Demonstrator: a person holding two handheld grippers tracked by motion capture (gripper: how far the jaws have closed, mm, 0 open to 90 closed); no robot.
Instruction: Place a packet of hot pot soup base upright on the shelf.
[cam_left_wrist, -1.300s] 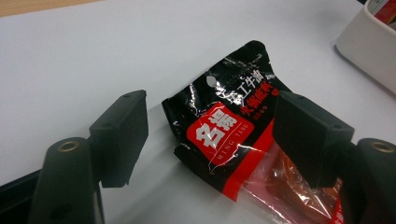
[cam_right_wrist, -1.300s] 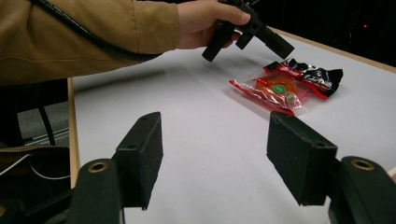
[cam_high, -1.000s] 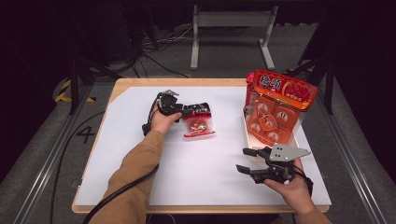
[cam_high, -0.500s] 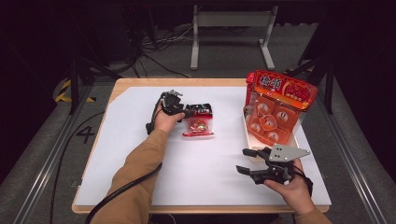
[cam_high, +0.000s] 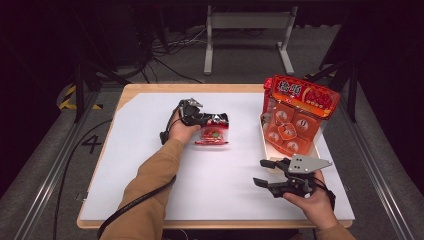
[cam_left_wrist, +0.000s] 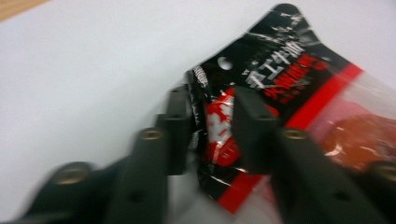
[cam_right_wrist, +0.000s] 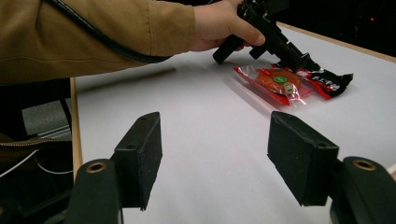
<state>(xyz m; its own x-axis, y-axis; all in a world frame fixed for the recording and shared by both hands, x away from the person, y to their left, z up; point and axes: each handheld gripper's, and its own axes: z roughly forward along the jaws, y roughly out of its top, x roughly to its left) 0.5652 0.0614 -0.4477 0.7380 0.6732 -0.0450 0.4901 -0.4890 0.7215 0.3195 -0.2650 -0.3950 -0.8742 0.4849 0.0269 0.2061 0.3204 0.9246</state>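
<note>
A red and black snack packet (cam_high: 212, 135) lies flat on the white sheet (cam_high: 150, 130), left of the table's middle. My left gripper (cam_high: 216, 120) reaches it from the left. Its jaws have just been closing, and in the left gripper view the left gripper (cam_left_wrist: 212, 126) pinches the bunched black end of the packet (cam_left_wrist: 299, 84). The right gripper view shows the same packet (cam_right_wrist: 280, 81) under the left gripper (cam_right_wrist: 303, 63). My right gripper (cam_high: 260, 172) hovers open near the front right, pointing left, and the right gripper (cam_right_wrist: 215, 154) has nothing between its jaws.
An orange display box (cam_high: 292, 120) with several round packets stands tilted at the table's right side, just beyond my right hand. A brown-sleeved forearm (cam_high: 150, 185) crosses the front left of the sheet. Dark floor, cables and a metal stand lie beyond the table.
The left gripper's jaws stood apart beside the packet before; now they have come together on its dark end. The right gripper has not moved.
</note>
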